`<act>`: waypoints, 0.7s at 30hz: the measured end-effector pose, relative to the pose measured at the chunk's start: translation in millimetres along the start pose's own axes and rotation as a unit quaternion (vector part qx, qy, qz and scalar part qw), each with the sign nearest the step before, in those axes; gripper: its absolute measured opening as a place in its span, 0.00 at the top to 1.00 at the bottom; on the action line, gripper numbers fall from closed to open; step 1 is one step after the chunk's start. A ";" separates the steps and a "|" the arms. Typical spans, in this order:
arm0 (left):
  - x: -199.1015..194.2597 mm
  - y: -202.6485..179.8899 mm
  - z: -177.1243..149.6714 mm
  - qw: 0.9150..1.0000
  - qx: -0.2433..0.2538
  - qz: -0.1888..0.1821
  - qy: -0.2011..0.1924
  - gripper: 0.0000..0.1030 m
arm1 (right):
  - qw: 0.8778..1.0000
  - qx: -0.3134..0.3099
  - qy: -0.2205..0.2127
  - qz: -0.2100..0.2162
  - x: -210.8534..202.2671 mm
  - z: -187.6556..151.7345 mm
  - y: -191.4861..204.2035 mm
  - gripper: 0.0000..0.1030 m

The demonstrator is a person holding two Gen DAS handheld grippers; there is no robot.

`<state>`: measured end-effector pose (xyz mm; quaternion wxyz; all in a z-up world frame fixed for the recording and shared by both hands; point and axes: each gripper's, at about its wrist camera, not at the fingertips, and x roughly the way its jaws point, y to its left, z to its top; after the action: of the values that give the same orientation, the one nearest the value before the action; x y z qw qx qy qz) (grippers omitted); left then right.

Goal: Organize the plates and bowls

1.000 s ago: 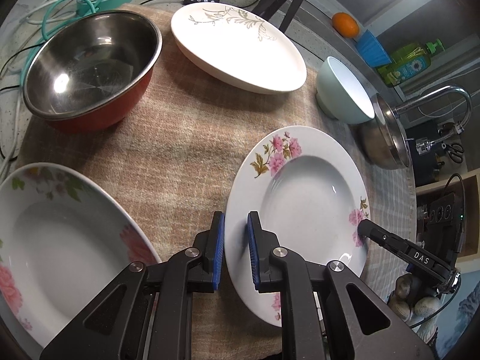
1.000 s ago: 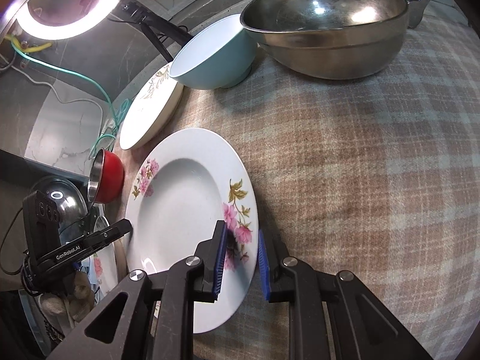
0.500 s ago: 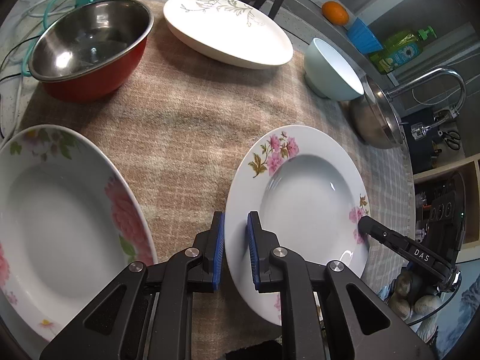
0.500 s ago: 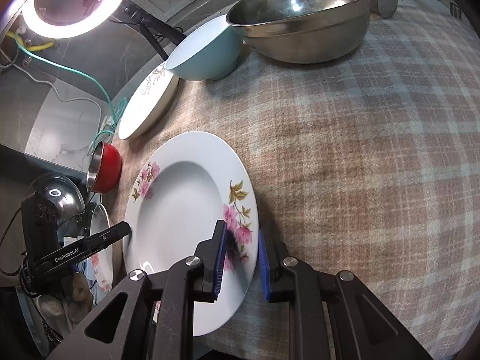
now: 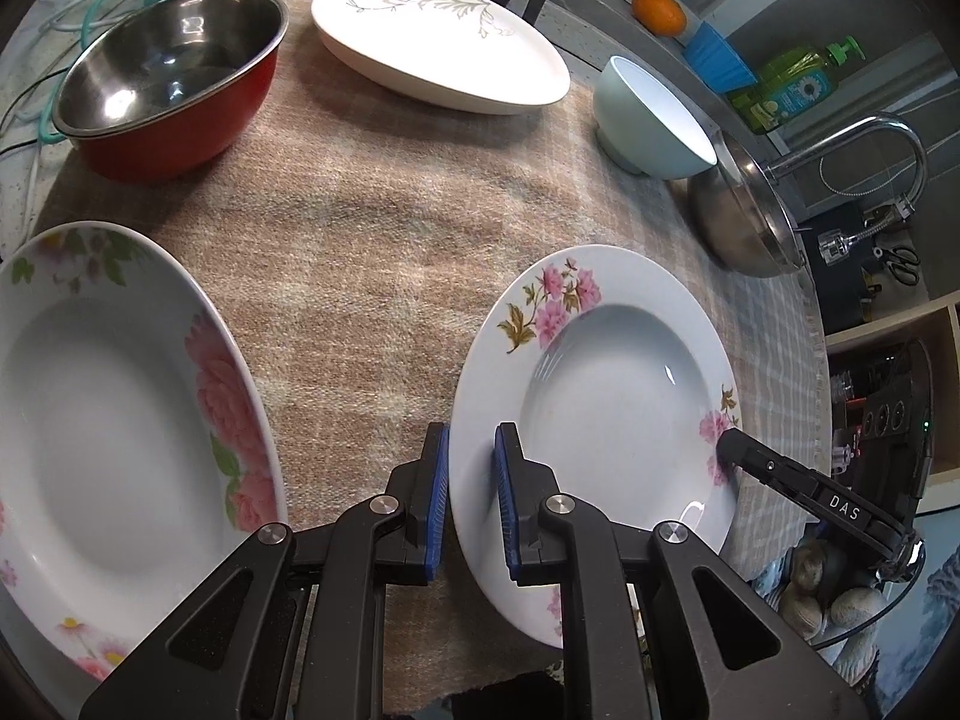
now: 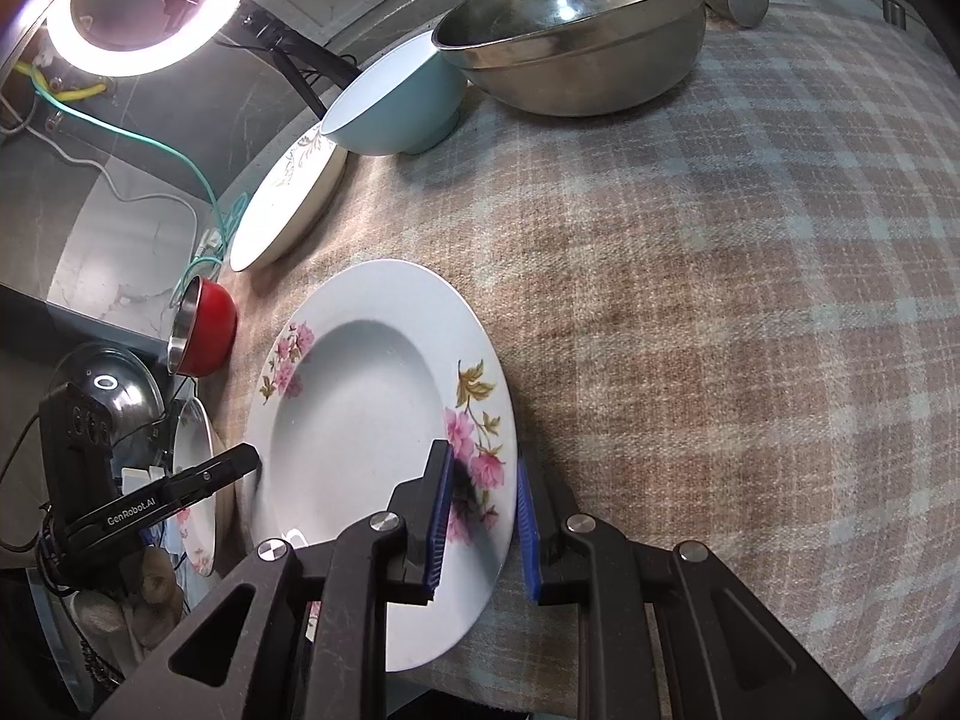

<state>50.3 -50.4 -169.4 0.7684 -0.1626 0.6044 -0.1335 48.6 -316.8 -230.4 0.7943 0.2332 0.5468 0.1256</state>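
A white deep plate with pink flowers (image 5: 600, 372) (image 6: 360, 408) is held at two opposite sides of its rim, over the checked cloth near its front edge. My left gripper (image 5: 471, 438) is shut on the plate's left rim, one blue pad on top and one underneath. My right gripper (image 6: 480, 462) is shut on the right rim, over the flower print. Each view shows the other gripper's finger at the plate's far rim. Whether the plate rests on the cloth I cannot tell.
A second, larger flowered plate (image 5: 108, 396) lies at the left. At the back are a red steel-lined bowl (image 5: 174, 78), a cream plate (image 5: 438, 42), a light blue bowl (image 5: 654, 114) and a steel bowl (image 6: 576, 36). The cloth's front edge (image 5: 480, 684) is close.
Both grippers have drawn back toward the cloth's front edge with the plate in them. The bowls at the back look farther off, and more of the large flowered plate shows at the left.
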 end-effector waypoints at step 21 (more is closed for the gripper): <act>1.9 -7.4 -3.1 1.000 0.021 0.006 -0.003 0.87 | 1.000 0.009 0.002 -0.001 1.2 -8.4 -4.1 0.82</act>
<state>47.6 -58.2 -168.8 0.7743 -0.1432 0.6002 -0.1406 41.0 -317.7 -235.9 0.7914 0.2394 0.5495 0.1199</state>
